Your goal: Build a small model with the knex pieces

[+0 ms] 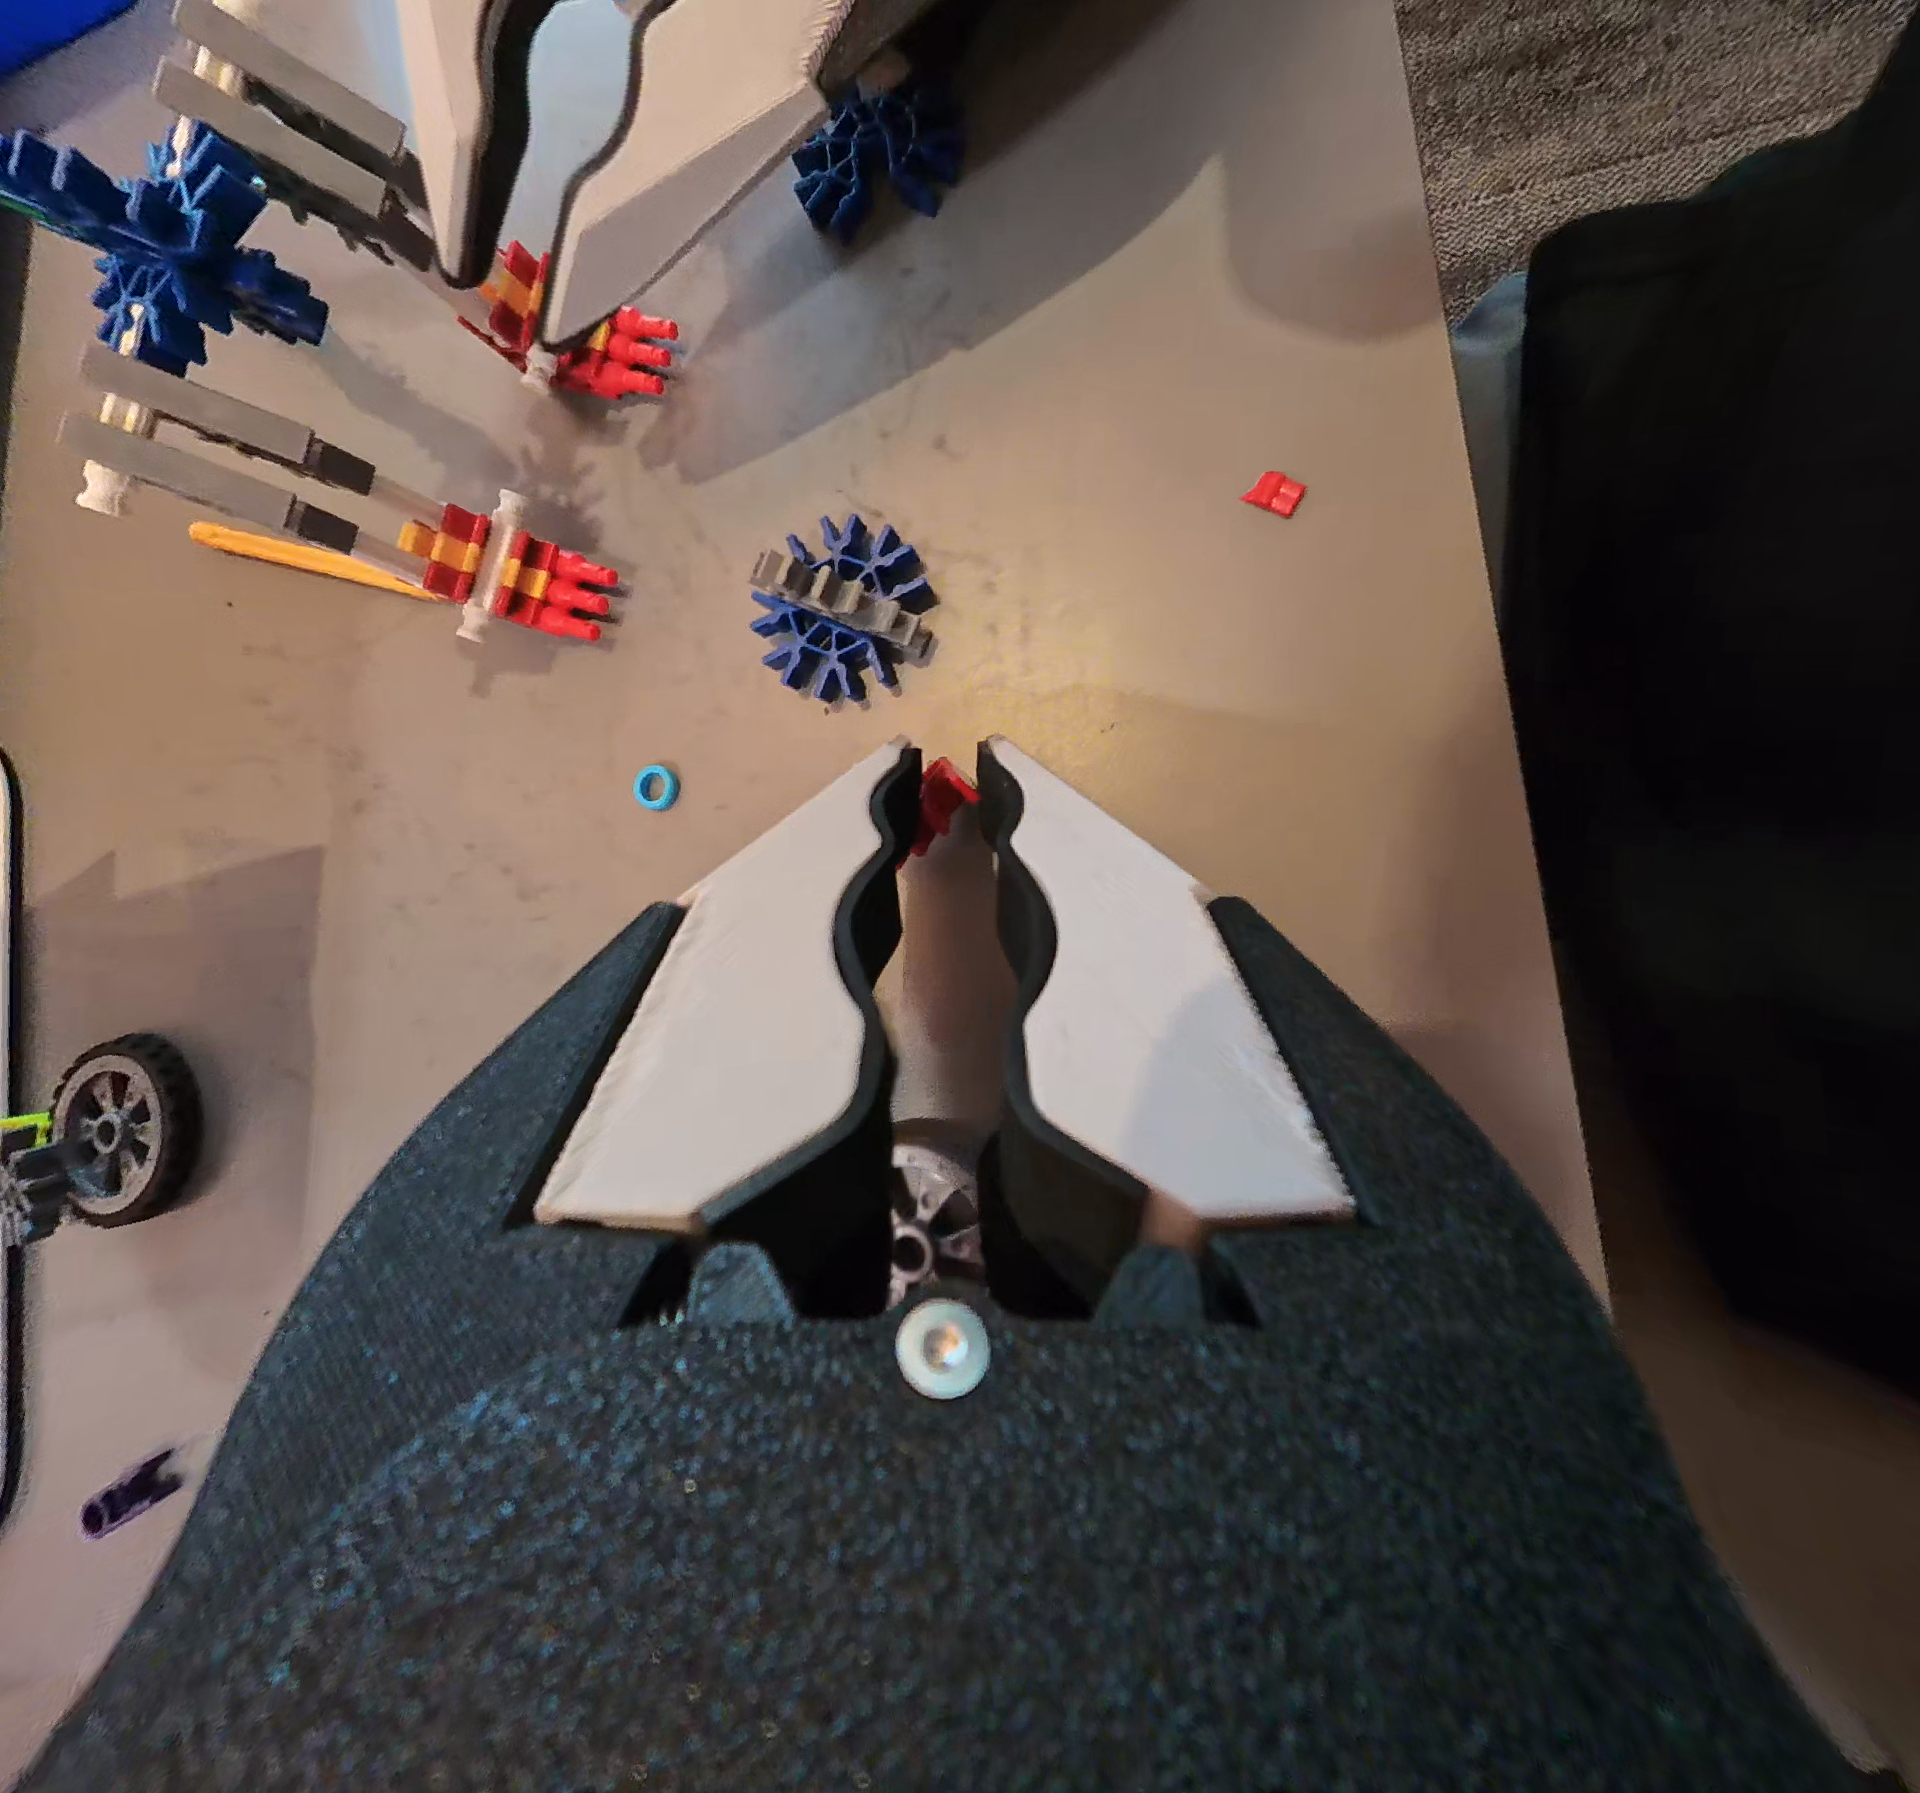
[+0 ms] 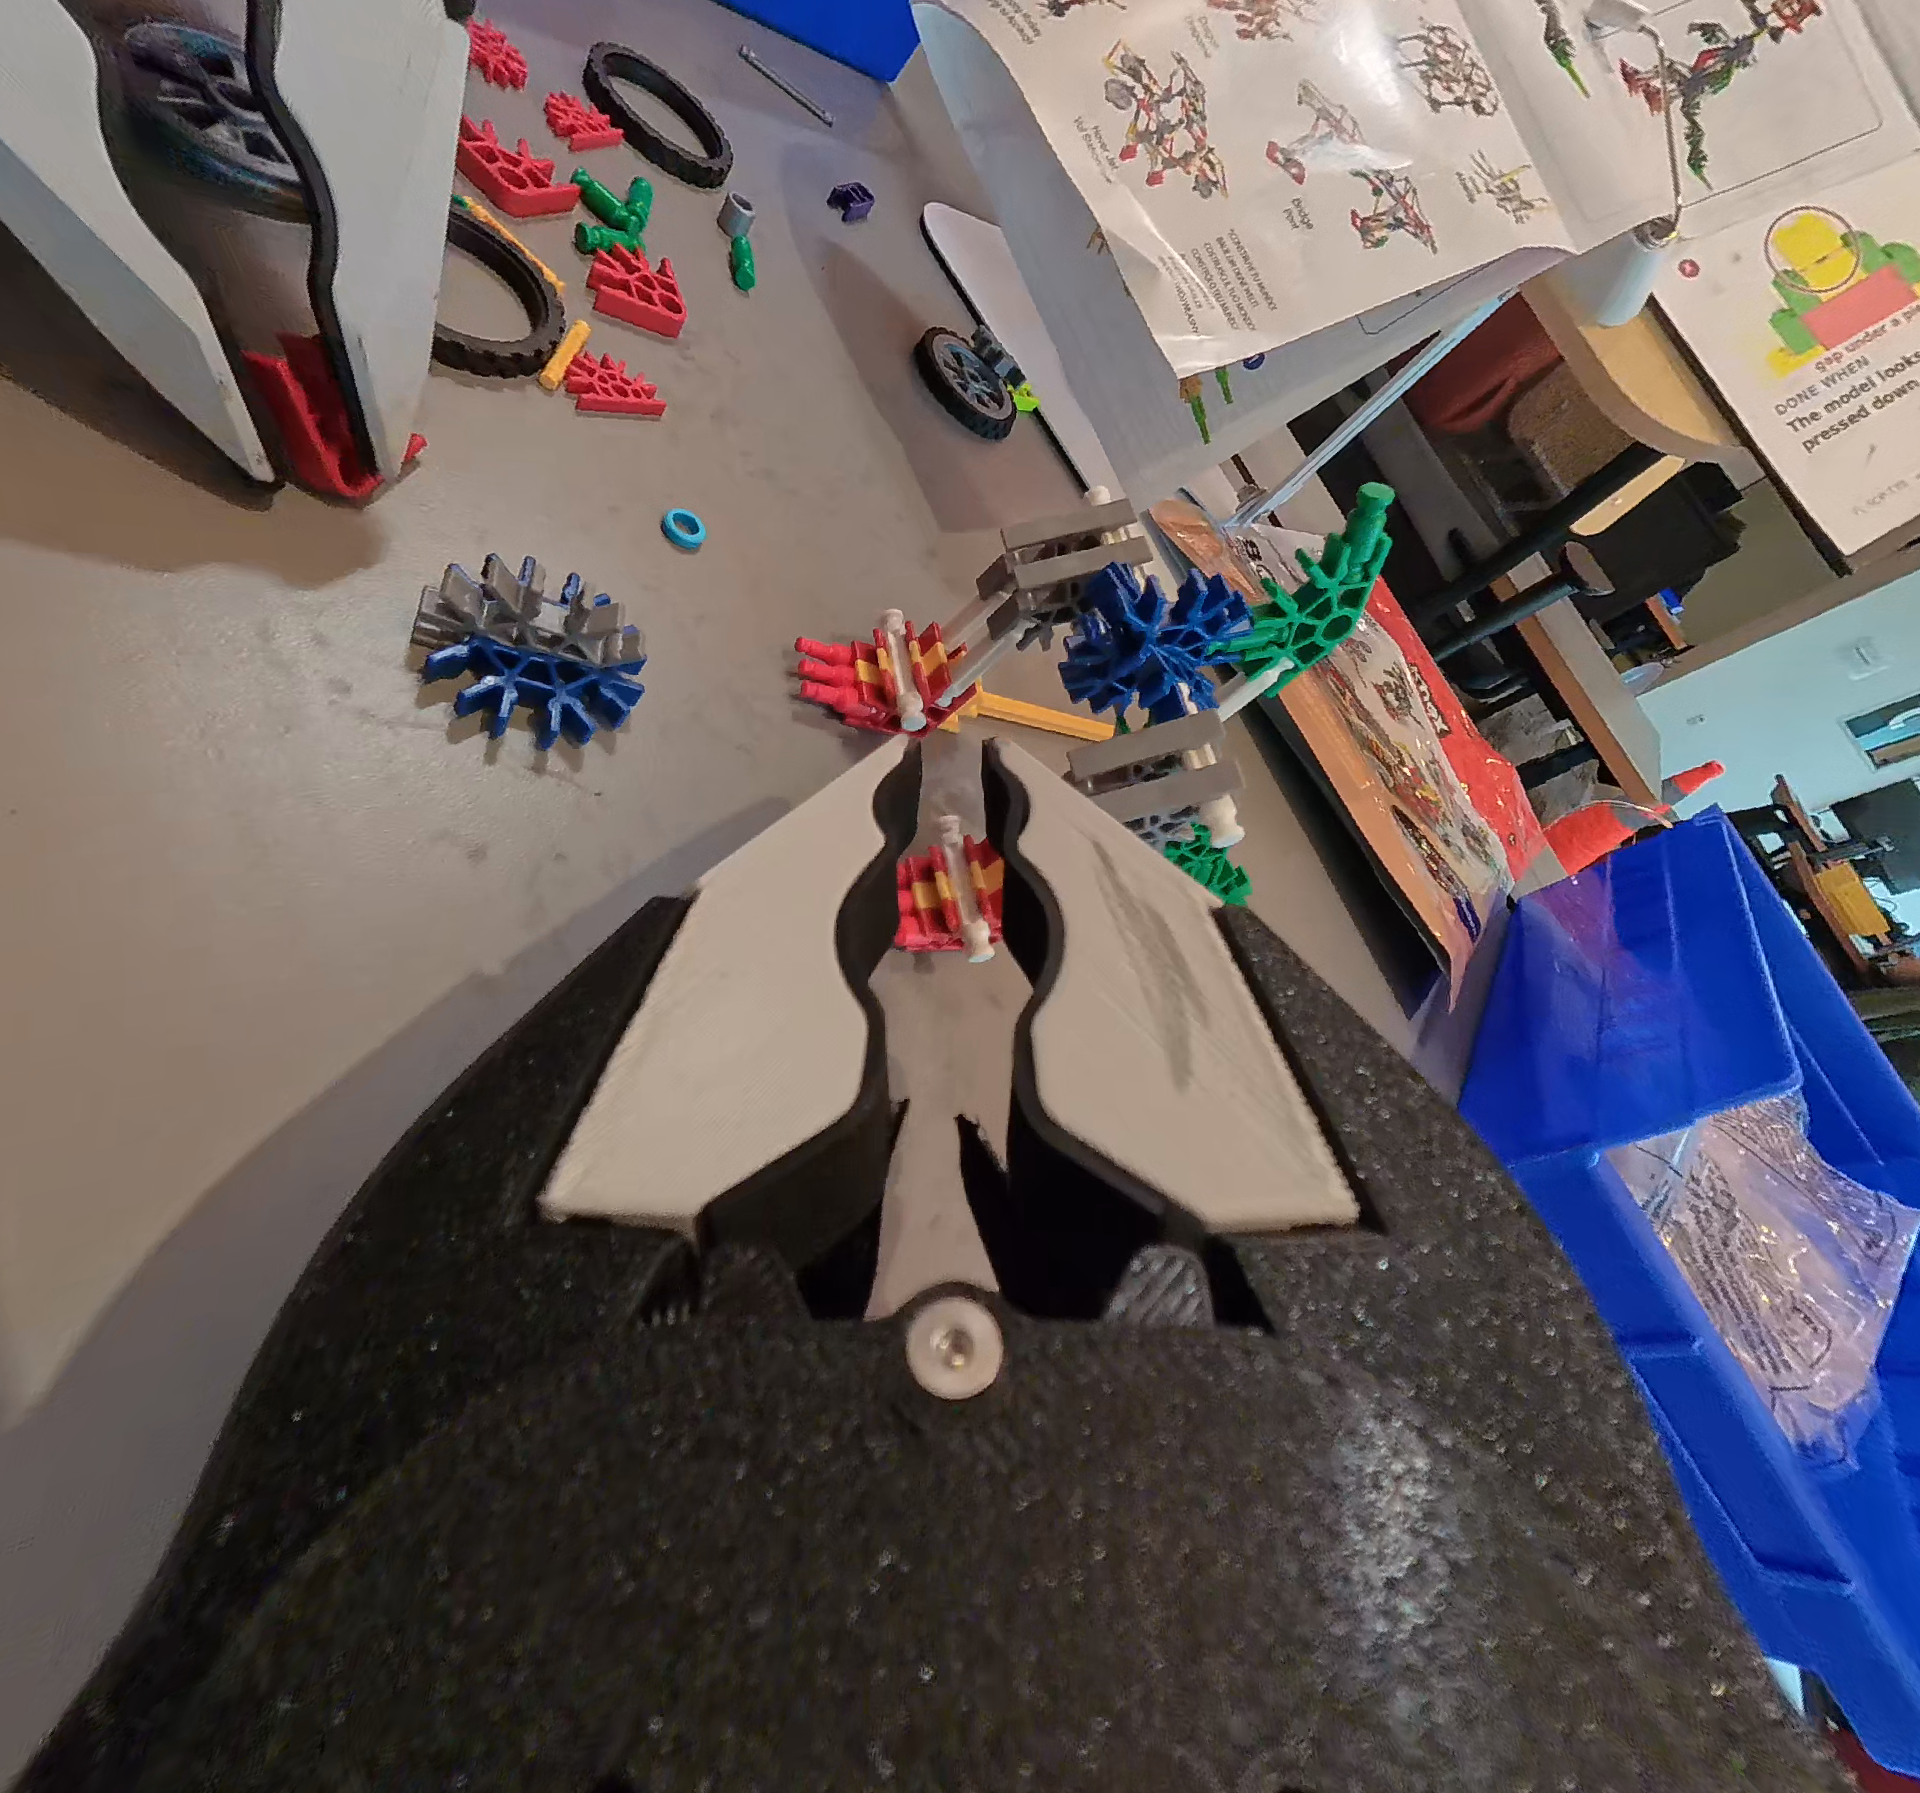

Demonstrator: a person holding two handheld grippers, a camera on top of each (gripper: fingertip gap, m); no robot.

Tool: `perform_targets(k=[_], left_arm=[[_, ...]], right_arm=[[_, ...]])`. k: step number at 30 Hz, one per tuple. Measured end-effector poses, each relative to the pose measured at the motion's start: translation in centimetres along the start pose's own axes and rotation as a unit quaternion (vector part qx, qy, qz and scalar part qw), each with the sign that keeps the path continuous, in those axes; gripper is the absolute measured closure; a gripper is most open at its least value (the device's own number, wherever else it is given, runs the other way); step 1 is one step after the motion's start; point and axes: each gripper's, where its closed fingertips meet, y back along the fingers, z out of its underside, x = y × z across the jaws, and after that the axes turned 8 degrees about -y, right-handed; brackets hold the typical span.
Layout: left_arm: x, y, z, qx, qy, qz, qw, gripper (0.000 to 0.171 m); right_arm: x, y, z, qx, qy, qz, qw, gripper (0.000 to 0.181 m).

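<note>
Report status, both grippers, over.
Left gripper shut on small red connector. Right gripper pinching model's red-yellow end. Blue-grey connector stack lies between.

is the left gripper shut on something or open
Shut: the left gripper pinches a small red piece between its fingertips.

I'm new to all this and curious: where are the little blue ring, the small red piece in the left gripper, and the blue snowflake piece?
blue ring (image 1: 655,787): left wrist view, its rim.
red piece (image 1: 943,798): left wrist view, its exposed top.
blue snowflake piece (image 1: 831,647): left wrist view, lower spokes.
</note>
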Motion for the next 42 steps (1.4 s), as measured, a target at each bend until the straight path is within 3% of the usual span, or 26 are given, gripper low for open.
perform_targets(k=[12, 26, 35, 42], left_arm=[[-0.8, -0.2, 0.3, -0.010, -0.009, -0.018, 1.000, 0.161], [-1.7, 0.9, 0.6, -0.004, 0.019, -0.036, 0.999, 0.148], [-4.7, 1.5, 0.4, 0.009, 0.025, -0.066, 0.997, 0.140], [-7.9, 0.9, -0.4, 0.034, 0.042, -0.090, 0.994, 0.133]], right_arm=[[-0.3, 1.5, -0.2, 0.009, -0.021, 0.005, 1.000, 0.170], [0.7, 2.2, -0.5, 0.025, -0.045, 0.027, 0.998, 0.169], [4.7, 2.7, -0.8, 0.049, -0.110, 0.098, 0.988, 0.160], [5.4, 1.3, -0.2, 0.033, -0.136, 0.094, 0.986, 0.150]])
